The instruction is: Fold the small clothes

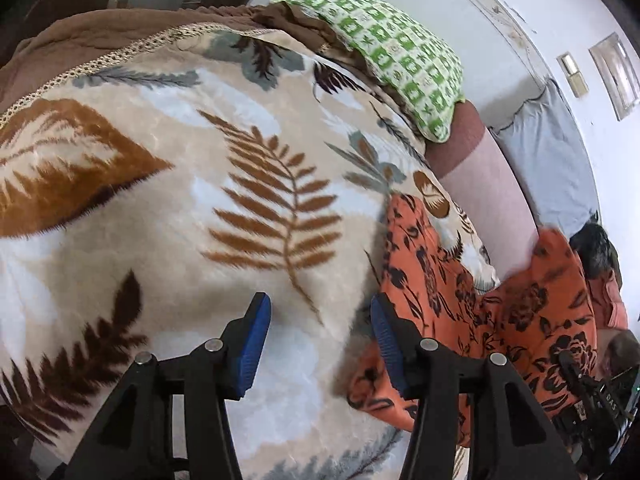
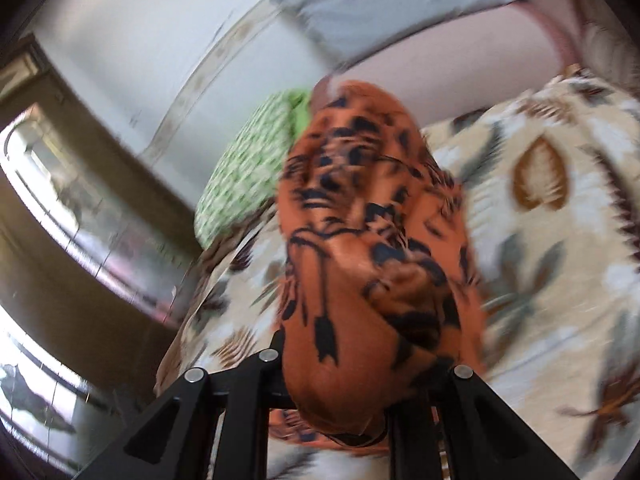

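Orange floral garment [image 2: 360, 240] bunched in the right gripper [image 2: 360, 376].
Left gripper [image 1: 320, 344] spread, empty above the leaf-print blanket [image 1: 180, 184]; garment at its three o'clock.

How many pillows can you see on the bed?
2. A green checked pillow lies at the far end of the leaf-print blanket, and a grey pillow lies by the wall. The orange garment may hide others.

We see a bed covered by a cream blanket [image 1: 168, 168] printed with brown ferns and grey leaves. An orange floral garment [image 1: 500, 312] lies partly on its right side. A green checked pillow [image 1: 384, 44] rests at the far end, beside a brown cloth [image 1: 80, 32].
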A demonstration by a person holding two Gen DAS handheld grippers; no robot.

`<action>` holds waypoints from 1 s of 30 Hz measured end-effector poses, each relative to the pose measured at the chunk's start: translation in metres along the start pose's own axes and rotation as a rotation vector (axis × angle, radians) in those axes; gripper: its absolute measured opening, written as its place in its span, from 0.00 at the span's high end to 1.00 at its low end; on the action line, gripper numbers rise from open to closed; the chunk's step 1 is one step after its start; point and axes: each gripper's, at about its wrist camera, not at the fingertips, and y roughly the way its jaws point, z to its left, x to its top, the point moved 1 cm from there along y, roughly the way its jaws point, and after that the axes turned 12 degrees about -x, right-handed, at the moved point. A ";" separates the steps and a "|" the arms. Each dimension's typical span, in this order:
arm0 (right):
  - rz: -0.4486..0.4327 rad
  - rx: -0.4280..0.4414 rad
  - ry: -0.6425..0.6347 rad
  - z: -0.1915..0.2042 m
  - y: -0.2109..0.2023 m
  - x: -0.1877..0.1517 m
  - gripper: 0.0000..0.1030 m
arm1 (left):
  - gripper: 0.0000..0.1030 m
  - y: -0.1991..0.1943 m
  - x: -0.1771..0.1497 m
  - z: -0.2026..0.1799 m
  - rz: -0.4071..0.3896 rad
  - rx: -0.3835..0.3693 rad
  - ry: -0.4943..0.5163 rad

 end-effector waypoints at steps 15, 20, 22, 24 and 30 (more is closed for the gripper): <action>0.343 0.016 -0.190 0.101 0.109 -0.098 0.21 | 0.49 -0.003 0.024 0.029 -0.007 0.000 -0.076; 0.277 -0.021 -0.404 0.120 0.101 -0.115 0.21 | 0.48 -0.003 0.029 0.033 -0.010 -0.047 -0.108; 0.260 0.059 -0.395 0.112 0.088 -0.115 0.21 | 0.46 0.001 0.028 0.029 0.009 -0.090 -0.110; 0.241 0.134 -0.346 0.098 0.075 -0.111 0.21 | 0.45 0.007 0.026 0.022 0.030 -0.142 -0.111; 0.057 0.075 -0.275 0.051 0.035 -0.069 0.21 | 0.36 0.045 0.022 -0.018 0.145 -0.322 -0.065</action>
